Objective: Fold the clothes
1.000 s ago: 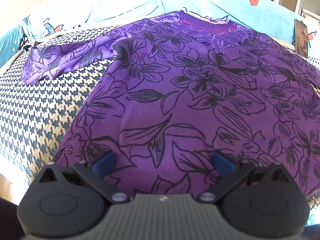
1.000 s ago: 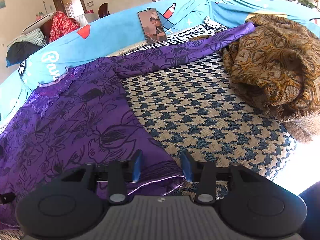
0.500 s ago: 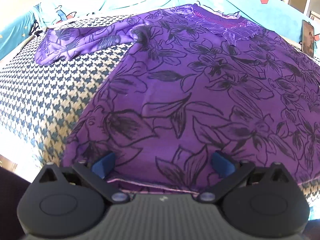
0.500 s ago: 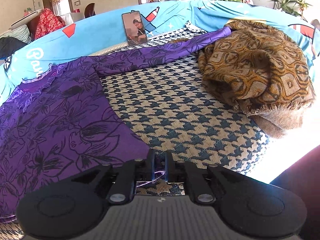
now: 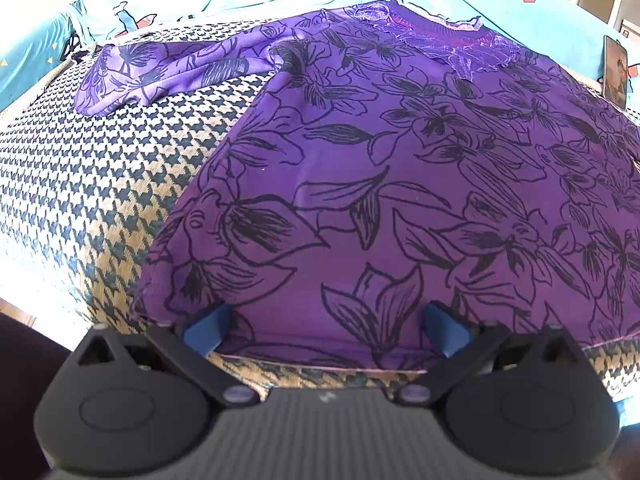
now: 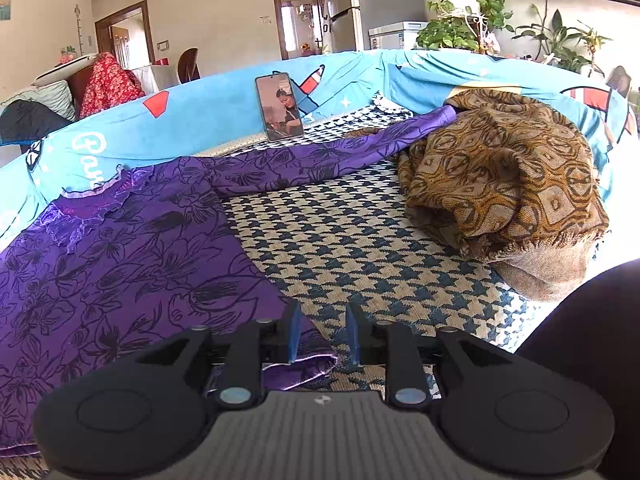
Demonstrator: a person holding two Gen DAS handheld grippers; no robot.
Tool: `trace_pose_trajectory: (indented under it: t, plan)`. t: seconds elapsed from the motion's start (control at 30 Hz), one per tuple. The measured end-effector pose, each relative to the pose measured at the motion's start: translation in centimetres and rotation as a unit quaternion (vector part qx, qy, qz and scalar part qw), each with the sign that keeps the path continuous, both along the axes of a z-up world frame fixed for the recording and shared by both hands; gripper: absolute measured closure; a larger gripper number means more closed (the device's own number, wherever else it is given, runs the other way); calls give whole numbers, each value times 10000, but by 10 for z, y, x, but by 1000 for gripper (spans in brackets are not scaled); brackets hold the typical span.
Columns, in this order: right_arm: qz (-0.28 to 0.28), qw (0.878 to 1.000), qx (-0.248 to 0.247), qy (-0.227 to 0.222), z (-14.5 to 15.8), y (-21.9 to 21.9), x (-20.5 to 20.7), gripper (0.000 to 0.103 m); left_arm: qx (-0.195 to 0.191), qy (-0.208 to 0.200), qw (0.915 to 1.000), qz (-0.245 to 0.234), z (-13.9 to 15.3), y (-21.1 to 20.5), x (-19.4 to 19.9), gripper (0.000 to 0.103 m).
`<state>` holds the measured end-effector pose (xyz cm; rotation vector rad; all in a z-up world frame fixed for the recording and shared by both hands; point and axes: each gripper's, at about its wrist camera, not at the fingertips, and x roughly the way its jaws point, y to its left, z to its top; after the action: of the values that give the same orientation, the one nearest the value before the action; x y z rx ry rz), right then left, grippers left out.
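Note:
A purple top with black flower outlines [image 5: 400, 180] lies flat, front up, on a houndstooth cover [image 5: 100, 200], its collar at the far side. Its left sleeve [image 5: 168, 72] stretches out to the far left. My left gripper [image 5: 324, 332] is open wide at the near hem, one blue fingertip on each side of a stretch of it. In the right wrist view the purple top [image 6: 140, 260] fills the left. My right gripper [image 6: 323, 338] is open by a narrow gap at the hem's right corner [image 6: 308, 364], which lies loose by the left finger. The right sleeve [image 6: 340, 156] runs to the far right.
A crumpled brown patterned cloth [image 6: 500, 192] sits on the houndstooth cover [image 6: 360, 248] at the right. A phone [image 6: 279, 106] leans on the blue padded surround [image 6: 200, 128]. A dark-clothed part of a person [image 6: 592, 340] is at the near right edge.
My right gripper shut on the hem corner half a second ago and has since opened again. The left gripper drew back to the near hem and stayed open.

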<state>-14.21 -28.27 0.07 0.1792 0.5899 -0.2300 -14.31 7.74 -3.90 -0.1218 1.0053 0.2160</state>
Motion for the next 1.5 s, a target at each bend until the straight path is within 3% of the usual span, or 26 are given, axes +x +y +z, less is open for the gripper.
trace_pose_trajectory:
  t: [0.13, 0.4, 0.6, 0.8, 0.9, 1.03, 1.13, 1.33, 1.5]
  plan:
    - [610, 9981, 77, -61, -3, 12, 3, 73, 28, 10, 10000, 34, 2, -2, 0, 0]
    - [1934, 9800, 405, 237, -16, 61, 16, 73, 288, -224, 9991, 229, 13, -1, 2, 0]
    - [2454, 9682, 313, 381, -14, 103, 26, 70, 213, -59, 9987, 462, 11, 11, 16, 0]
    - [2601, 9639, 316, 470, -19, 128, 30, 54, 234, -18, 9987, 452, 5, 14, 16, 0]
    - [2553, 9650, 211, 569, -23, 138, 30, 53, 114, 28, 9988, 482, 5, 20, 13, 0]
    - [2544, 9650, -39, 640, -24, 146, 26, 50, -2, 4, 9969, 788, 11, 34, 13, 0]
    - [2518, 9655, 39, 655, -25, 148, 26, 41, -100, -86, 9942, 1072, 24, 51, 21, 0]
    - [2567, 9641, -184, 659, -29, 161, 25, 28, -72, -367, 9868, 1577, 59, 104, 60, 0]
    - [2587, 9633, -348, 624, -33, 168, 24, 20, -119, -378, 9725, 2297, 71, 168, 99, 0]
